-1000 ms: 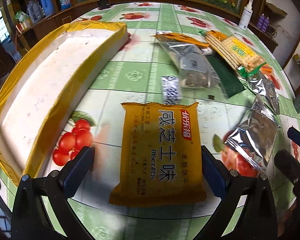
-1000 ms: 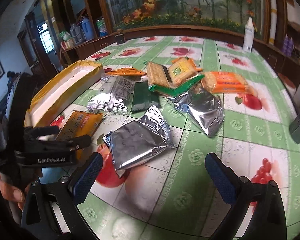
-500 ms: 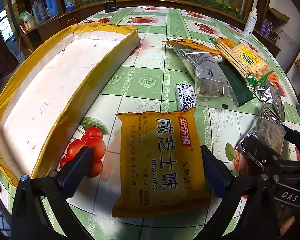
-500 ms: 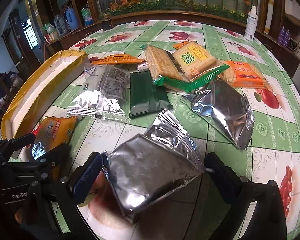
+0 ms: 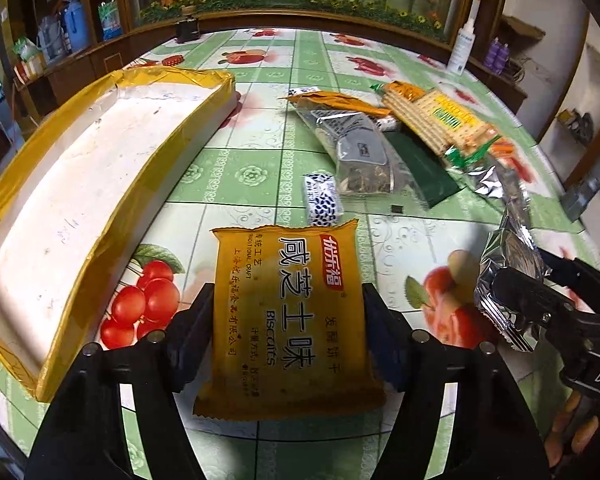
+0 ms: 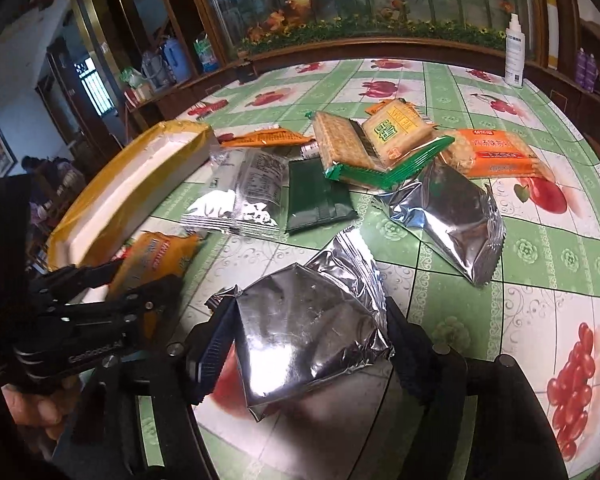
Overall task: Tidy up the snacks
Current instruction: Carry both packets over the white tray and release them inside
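A yellow biscuit packet [image 5: 288, 332] lies flat on the fruit-print tablecloth. My left gripper [image 5: 287, 300] straddles it with its jaws closing, both blue pads against the packet's side edges. A crumpled silver packet [image 6: 308, 336] sits between the closing jaws of my right gripper [image 6: 308, 312], and its pads touch the foil on both sides. The left wrist view shows this silver packet [image 5: 504, 268] at the right. A long white tray with a yellow taped rim [image 5: 80, 184] lies left of the yellow packet and has nothing in it.
More snacks lie in a loose heap beyond: a clear packet [image 5: 360, 152], a dark green flat packet [image 6: 316, 196], cracker packs [image 6: 364, 144], a second silver packet [image 6: 452, 216], an orange packet [image 6: 496, 152] and a small patterned packet [image 5: 320, 200]. A spray bottle [image 6: 514, 56] stands at the table's far edge.
Both pairs of jaws have narrowed from wide apart to the sides of their packets. The right gripper moved forward over the silver packet, which now sits between its fingers.
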Motion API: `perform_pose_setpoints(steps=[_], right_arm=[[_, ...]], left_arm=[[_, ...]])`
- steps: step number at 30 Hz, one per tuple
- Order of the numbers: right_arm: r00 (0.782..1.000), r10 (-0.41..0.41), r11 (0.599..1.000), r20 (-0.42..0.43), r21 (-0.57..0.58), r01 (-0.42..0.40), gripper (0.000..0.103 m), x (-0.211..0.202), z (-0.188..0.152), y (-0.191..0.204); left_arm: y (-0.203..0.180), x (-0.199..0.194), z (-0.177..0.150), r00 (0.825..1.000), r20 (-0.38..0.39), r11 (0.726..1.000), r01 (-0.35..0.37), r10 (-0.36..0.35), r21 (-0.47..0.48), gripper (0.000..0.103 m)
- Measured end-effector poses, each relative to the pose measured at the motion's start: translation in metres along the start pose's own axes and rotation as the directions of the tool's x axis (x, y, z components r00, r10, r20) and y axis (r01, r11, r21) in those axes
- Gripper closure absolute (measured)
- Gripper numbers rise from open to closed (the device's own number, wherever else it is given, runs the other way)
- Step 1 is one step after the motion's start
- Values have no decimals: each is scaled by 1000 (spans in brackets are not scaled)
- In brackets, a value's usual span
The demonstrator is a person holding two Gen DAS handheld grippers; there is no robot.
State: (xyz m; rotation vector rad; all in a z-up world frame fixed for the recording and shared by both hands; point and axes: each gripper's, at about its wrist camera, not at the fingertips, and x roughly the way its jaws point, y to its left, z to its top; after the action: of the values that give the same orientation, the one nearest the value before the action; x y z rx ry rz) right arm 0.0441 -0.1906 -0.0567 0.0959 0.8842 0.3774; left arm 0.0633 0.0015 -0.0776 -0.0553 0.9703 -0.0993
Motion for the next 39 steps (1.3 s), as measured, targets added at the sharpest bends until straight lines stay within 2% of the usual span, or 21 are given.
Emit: perform_pose_setpoints(steps=[5,9,12,15,17,22,25,27,29,33,36,39], right_arm=[[997,29,999,65,12,-30,32,-27,5,1],[993,83,996,82,21,-85,32,-35,14,2],[985,153,988,78,8,-154,32,-30,26,16],[968,240,971,71,-32,-238,32,-15,46,43],[954,293,954,63,-78,-288,32,-2,59,70],[915,402,899,37,-205,-387,32,36,89,149],[922,388,889,-6,-264,-375,32,67,105,189],[928,372,889,-35,-276,-366,32,92,113,204],[933,353,893,-64,-275,-357,32,115,119,213],[942,312,899,-127,-282,-336,32,153,121,220],[938,306,898,-161,-277,-341,29,164,116,219],[945,290,909,-150,-268,-321,30,162,115,216]], left_arm=[[10,-15,-4,997,37,996,76,-75,-49,34],[19,-43,-3,993,95,996,72,-66,-60,34],[44,-68,3,988,156,995,21,-5,-100,34],[82,-78,10,979,179,983,-69,99,-168,34],[111,-74,12,974,155,966,-128,164,-223,34],[155,-53,11,967,92,928,-199,238,-316,34],[166,-46,14,962,82,917,-221,261,-332,34],[170,-42,17,955,82,912,-243,285,-331,34],[176,-37,18,956,73,910,-245,285,-334,34],[182,-35,17,953,71,910,-255,293,-328,33],[184,-35,15,956,67,912,-248,284,-328,33],[184,-37,14,957,67,910,-246,283,-333,28]])
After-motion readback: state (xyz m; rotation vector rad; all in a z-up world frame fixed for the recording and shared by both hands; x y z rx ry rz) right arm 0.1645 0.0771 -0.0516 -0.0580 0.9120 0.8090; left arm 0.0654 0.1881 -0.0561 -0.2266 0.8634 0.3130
